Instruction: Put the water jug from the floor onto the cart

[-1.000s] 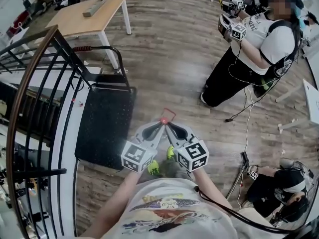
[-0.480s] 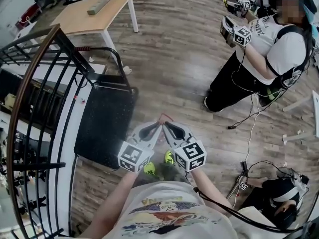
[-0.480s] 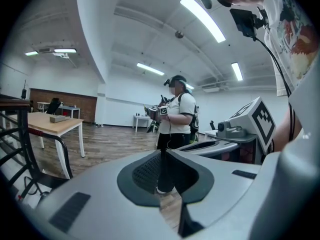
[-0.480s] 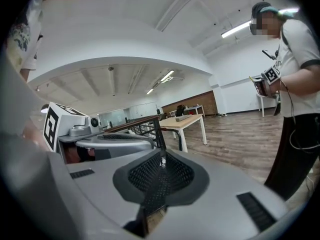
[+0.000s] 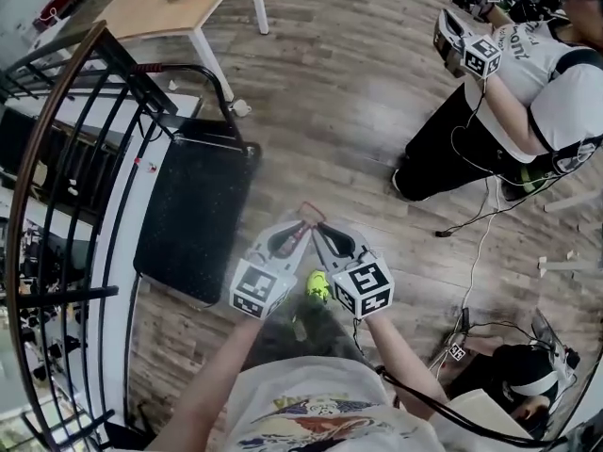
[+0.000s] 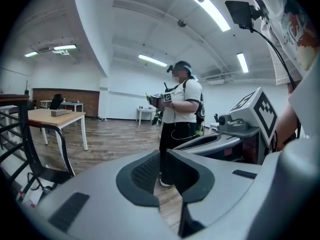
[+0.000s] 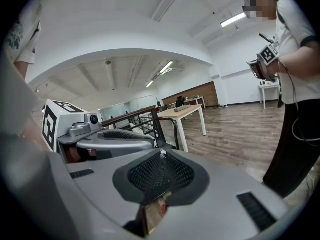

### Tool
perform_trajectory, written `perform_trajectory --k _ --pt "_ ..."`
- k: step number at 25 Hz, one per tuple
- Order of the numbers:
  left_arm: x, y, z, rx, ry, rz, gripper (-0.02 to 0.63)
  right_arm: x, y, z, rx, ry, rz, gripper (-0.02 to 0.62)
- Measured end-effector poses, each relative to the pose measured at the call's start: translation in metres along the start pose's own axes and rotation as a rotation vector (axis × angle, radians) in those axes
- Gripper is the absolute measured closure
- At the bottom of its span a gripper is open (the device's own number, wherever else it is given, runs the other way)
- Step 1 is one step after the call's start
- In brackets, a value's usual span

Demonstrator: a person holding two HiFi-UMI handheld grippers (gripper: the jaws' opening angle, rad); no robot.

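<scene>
Sitting just left of left hand-held gripper [image 5: 300,225] (jaws together): cart [image 5: 191,217]

Cart [image 5: 193,210] right of railing [image 5: 66,177], table [image 5: 160,8] behind, person [image 5: 528,88] far right

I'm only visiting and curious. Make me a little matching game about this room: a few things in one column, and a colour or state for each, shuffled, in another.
Things:
1 table
2 cart
3 other person
4 right gripper

Descriptions:
A shut
B black, flat deck
C standing, white shirt
D light wood top

Pairs: 1-D, 2-B, 3-C, 4-A
</scene>
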State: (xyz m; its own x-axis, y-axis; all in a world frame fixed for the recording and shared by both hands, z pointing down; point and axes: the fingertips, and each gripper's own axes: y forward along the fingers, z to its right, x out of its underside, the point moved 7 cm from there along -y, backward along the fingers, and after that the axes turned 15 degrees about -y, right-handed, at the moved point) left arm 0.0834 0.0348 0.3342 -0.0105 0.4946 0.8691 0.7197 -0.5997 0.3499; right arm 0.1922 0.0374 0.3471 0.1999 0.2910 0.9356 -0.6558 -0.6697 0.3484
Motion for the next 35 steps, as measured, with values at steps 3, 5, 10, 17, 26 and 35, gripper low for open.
perform_trajectory --k 3,5,10,17,26,35 --pt "0.009 0.014 -0.014 0.0 -0.005 -0.014 0.591 0.015 0.015 0.009 0.0 0.009 -0.008 0.569" --pt "0.019 0.024 -0.025 -0.004 -0.008 -0.024 0.589 0.028 0.026 0.015 -0.002 0.003 -0.018 0.569" --pt "0.043 0.048 -0.05 -0.002 -0.022 -0.045 0.578 0.059 0.049 0.025 0.018 0.028 -0.048 0.569" --pt "0.091 0.08 -0.084 0.015 -0.029 -0.088 0.575 0.113 0.083 0.04 0.044 0.052 -0.097 0.567" --pt "0.168 0.139 -0.149 0.003 -0.05 -0.148 0.574 0.194 0.144 0.071 0.092 0.066 -0.159 0.52" --pt "0.23 0.176 -0.199 -0.012 -0.034 -0.161 0.572 0.265 0.19 0.075 0.123 0.069 -0.197 0.52"
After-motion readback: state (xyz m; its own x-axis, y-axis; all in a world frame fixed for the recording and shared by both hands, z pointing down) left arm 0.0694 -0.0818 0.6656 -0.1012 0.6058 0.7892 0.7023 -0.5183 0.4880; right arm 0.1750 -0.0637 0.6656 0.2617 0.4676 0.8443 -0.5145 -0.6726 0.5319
